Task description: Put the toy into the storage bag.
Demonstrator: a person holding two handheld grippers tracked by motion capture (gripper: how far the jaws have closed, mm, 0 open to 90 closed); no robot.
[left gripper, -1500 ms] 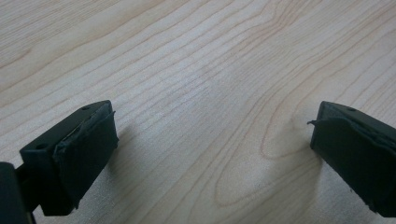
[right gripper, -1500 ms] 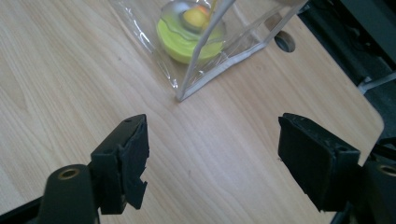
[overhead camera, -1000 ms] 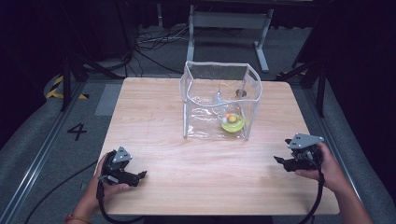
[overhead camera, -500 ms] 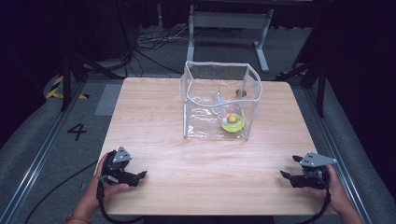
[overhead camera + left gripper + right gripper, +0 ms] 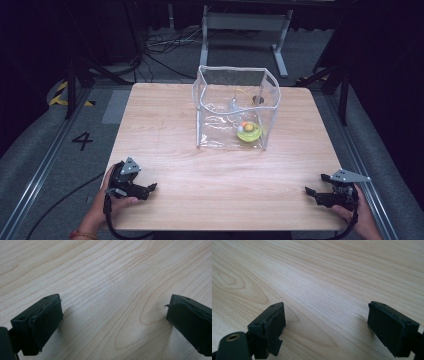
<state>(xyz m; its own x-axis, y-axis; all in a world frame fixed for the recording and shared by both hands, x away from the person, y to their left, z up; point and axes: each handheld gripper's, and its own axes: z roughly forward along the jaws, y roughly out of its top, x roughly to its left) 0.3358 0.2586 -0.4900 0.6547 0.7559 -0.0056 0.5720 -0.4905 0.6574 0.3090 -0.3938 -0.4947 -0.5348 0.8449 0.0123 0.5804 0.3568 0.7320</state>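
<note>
One table point(image 5: 165, 140), one clear bag point(image 5: 235, 107), two grippers: left gripper point(image 5: 148, 190), right gripper point(image 5: 311, 192)

Only obstacle on the table point(image 5: 165, 125) is the clear plastic box point(image 5: 235, 107) at centre-back; bare wood all round it.

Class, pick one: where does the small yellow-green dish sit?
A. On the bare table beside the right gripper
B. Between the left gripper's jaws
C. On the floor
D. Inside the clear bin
D: in the high view the dish lies on the bottom of the clear bin, far from both grippers.
</note>
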